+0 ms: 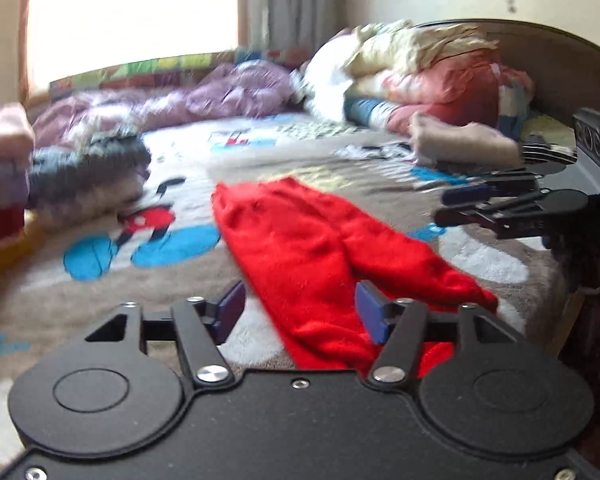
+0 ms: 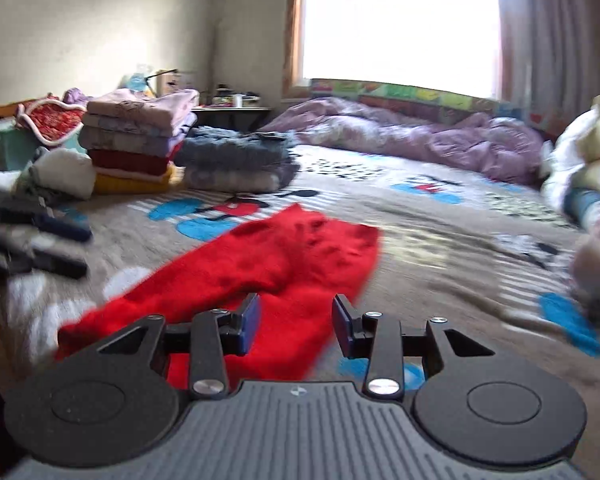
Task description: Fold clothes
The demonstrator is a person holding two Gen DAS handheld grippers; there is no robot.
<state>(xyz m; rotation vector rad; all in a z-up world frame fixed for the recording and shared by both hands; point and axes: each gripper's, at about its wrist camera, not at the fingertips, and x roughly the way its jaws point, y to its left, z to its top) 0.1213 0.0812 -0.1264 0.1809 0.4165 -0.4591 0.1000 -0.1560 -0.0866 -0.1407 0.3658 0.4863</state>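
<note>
The red garment (image 1: 324,256) lies lengthwise across the middle of the frame on the bed (image 1: 228,168). Both the left tongs (image 1: 304,312) and right tongs (image 2: 294,324) stand spread, pinching nothing. Judged risk: closing on one fuzzy layer only, or snagging the blanket beneath, would skew the fold.

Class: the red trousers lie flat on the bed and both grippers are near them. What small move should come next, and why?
Probably lower each gripper onto the near end of the red trousers and close. The left gripper and right gripper both stand open with nothing pinched, and the trousers lie spread on the bed cover, not yet folded, so a grip seems needed first.
</note>
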